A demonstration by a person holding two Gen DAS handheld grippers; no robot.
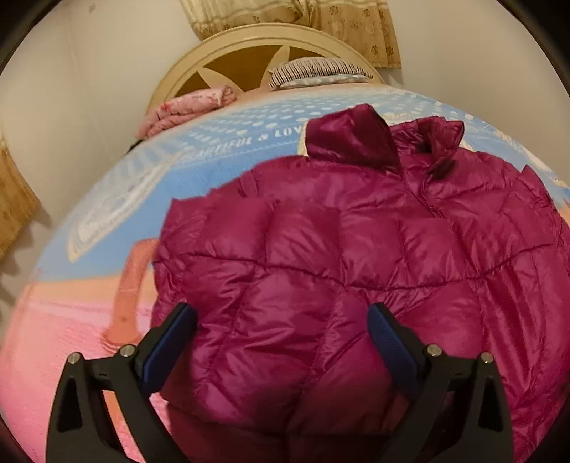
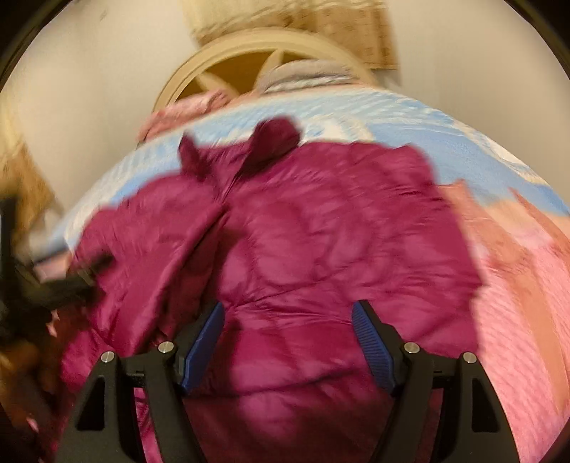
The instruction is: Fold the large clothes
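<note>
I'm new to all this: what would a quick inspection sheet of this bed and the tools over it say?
Surface: bed with a blue and pink cover.
Job's things: magenta puffy jacket lying front up, collar toward the headboard; one sleeve folded across the chest.
Clutter: folded pink blanket and striped pillow at the head of the bed.
Grippers: left gripper open above the jacket, holding nothing; right gripper open above the jacket, holding nothing, though that view is blurred.
Cables: nothing seen.
Surroundings: pale wall, patterned curtain behind the headboard.

Magenta quilted jacket (image 1: 356,256); blue-and-pink dotted bedspread (image 1: 107,220).
</note>
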